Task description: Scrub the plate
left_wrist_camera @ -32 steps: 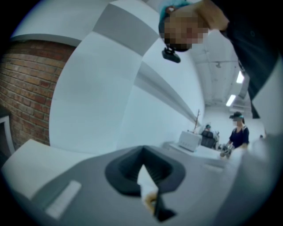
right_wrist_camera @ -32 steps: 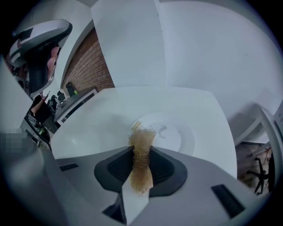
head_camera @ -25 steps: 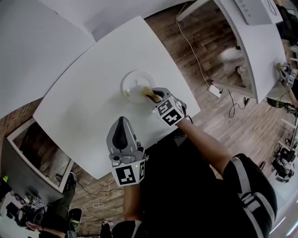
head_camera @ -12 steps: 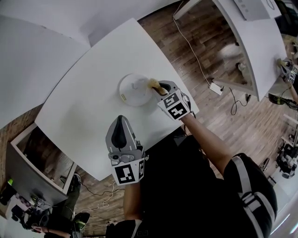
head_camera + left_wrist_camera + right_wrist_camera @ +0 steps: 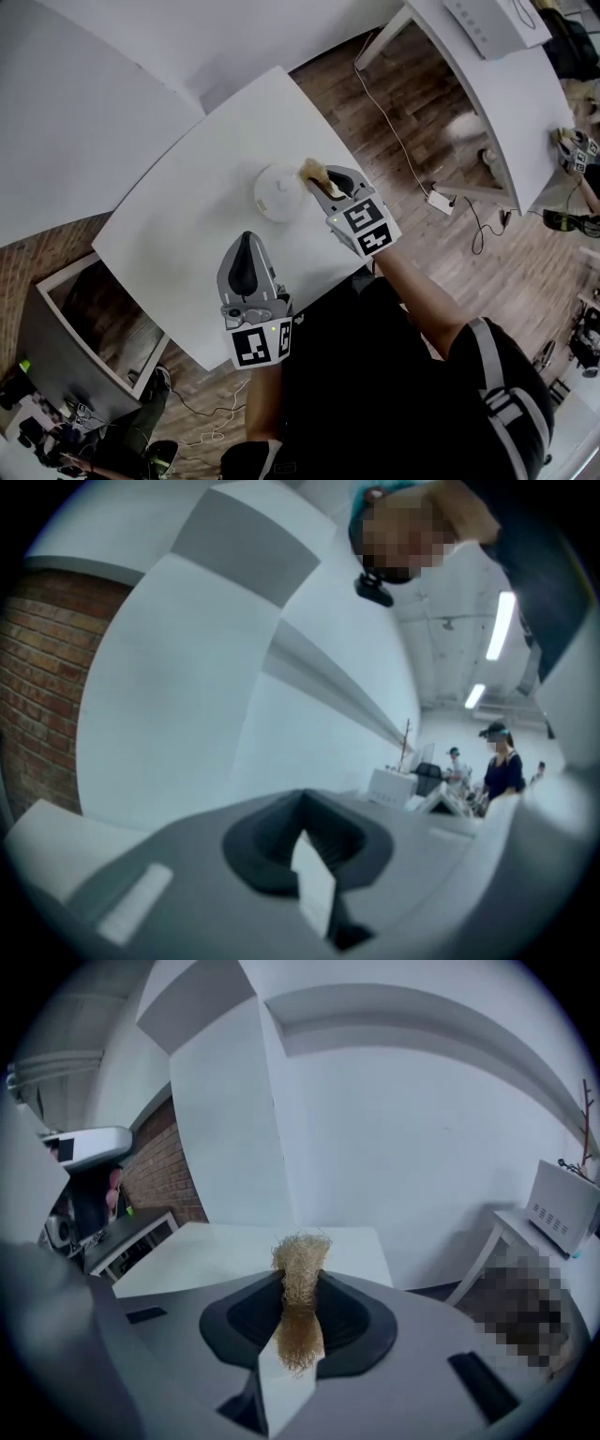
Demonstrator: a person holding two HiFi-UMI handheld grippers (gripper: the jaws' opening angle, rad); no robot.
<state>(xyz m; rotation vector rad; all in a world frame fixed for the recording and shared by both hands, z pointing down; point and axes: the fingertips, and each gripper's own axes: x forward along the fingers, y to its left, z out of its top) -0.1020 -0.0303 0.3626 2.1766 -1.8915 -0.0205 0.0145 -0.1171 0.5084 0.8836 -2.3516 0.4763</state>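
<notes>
White plate [image 5: 274, 195] sits flat on white table [image 5: 187, 244], roughly mid-table. Right gripper [image 5: 322, 181] is at the plate's right rim, with its jaws clamped on a tan fibrous scrubber [image 5: 310, 170]. The frayed tuft sticks out past the jaw tips, over or just beside the plate's upper-right edge. Cannot tell whether the scrubber touches the plate. Left gripper [image 5: 246, 246] is below the plate, toward the person and well apart from it, above the table's near part. Its jaws are pressed together with nothing between them, and its view points up at a white wall. Power strip [image 5: 438, 201] with a cable lies on the wooden floor [image 5: 441, 122], off to the plate's right, past the table edge.
</notes>
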